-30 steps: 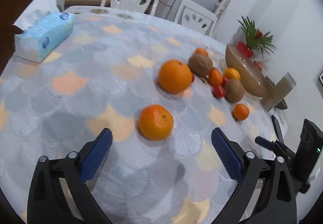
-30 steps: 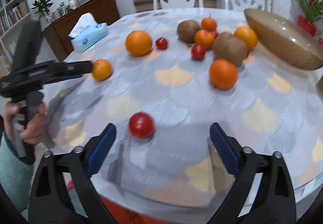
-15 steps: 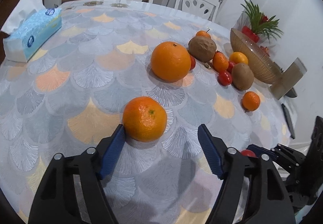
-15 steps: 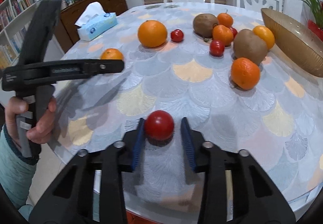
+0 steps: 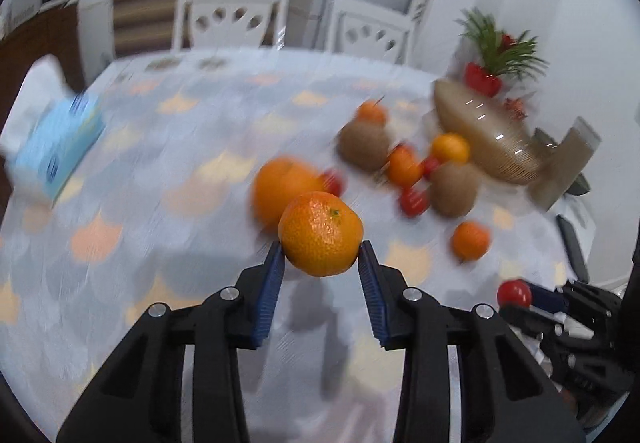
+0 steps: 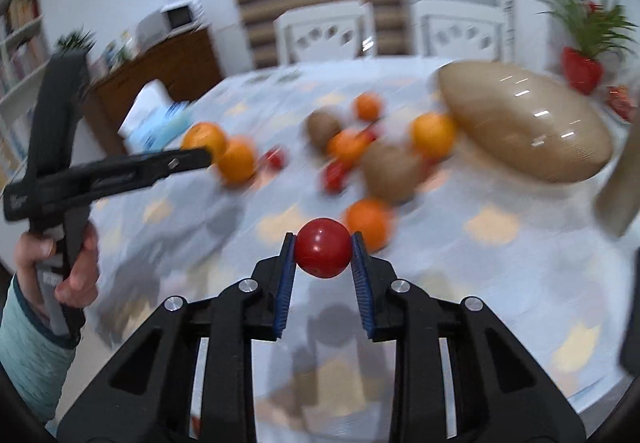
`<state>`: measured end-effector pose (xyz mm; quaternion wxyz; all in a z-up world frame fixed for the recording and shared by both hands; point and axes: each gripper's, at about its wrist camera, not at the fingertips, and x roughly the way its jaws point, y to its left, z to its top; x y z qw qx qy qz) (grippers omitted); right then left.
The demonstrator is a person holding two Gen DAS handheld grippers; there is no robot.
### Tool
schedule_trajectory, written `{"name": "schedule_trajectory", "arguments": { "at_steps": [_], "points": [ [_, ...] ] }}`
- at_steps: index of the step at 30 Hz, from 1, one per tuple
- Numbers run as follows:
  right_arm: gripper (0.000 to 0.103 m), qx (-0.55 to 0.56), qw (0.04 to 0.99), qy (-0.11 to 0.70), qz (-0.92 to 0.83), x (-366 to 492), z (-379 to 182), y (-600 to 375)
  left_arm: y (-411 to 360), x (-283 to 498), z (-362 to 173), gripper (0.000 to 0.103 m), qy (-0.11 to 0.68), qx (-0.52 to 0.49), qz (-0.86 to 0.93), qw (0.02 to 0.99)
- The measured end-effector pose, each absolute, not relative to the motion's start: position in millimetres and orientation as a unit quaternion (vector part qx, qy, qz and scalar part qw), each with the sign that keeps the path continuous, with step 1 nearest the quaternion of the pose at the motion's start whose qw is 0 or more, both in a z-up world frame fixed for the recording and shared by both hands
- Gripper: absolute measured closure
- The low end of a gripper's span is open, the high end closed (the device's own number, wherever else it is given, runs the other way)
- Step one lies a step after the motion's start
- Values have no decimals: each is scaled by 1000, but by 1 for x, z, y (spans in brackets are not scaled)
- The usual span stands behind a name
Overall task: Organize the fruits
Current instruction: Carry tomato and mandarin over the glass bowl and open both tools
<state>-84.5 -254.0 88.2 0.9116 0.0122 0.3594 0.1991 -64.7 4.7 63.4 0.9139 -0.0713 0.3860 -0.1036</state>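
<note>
Left gripper (image 5: 321, 257) clamped on a mandarin (image 5: 321, 233), held clear above the desk (image 5: 168, 163) with its shadow on the patterned cloth below. Right gripper (image 6: 323, 257) pinched around a small red tomato (image 6: 323, 253), likewise lifted off the surface. Seen from the right wrist, a hand (image 6: 60, 267) in a pale teal sleeve wrapped round the left tool's handle. Farther back on the desk, a loose cluster of fruit: a large orange (image 5: 282, 189), two brown kiwis (image 5: 363, 144), several smaller mandarins and red tomatoes, all blurred by motion. One more mandarin (image 5: 471, 240) lying apart, nearer the edge. Beside the cluster, a ribbed golden-brown bowl (image 5: 480, 135), tilted on its stand; inside hidden from both views, contents impossible to tell. A blue tissue box (image 5: 56, 151) at the far left of the desk, white chairs behind.
</note>
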Motion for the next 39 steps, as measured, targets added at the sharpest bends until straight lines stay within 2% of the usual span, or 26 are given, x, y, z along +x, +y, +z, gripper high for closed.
{"name": "schedule_trajectory", "arguments": {
  "at_steps": [7,13,19,26,28,39],
  "points": [
    [75,58,932,345,90,-23,110,-332,-85,-4,109,66,356,-29,-195,914],
    [75,84,922,377,43,19,96,-365,-162,52,109,66,361,-14,-258,896],
    [74,90,913,397,33,35,83,-371,-206,84,93,66,383,-4,-283,879],
    [67,99,909,405,21,43,77,-379,-229,99,74,63,405,14,-283,869],
    [65,105,909,404,21,42,77,-382,-231,102,72,48,405,10,-284,869],
    [64,114,909,399,31,38,84,-383,-216,92,77,47,399,-5,-286,871]
  ]
}}
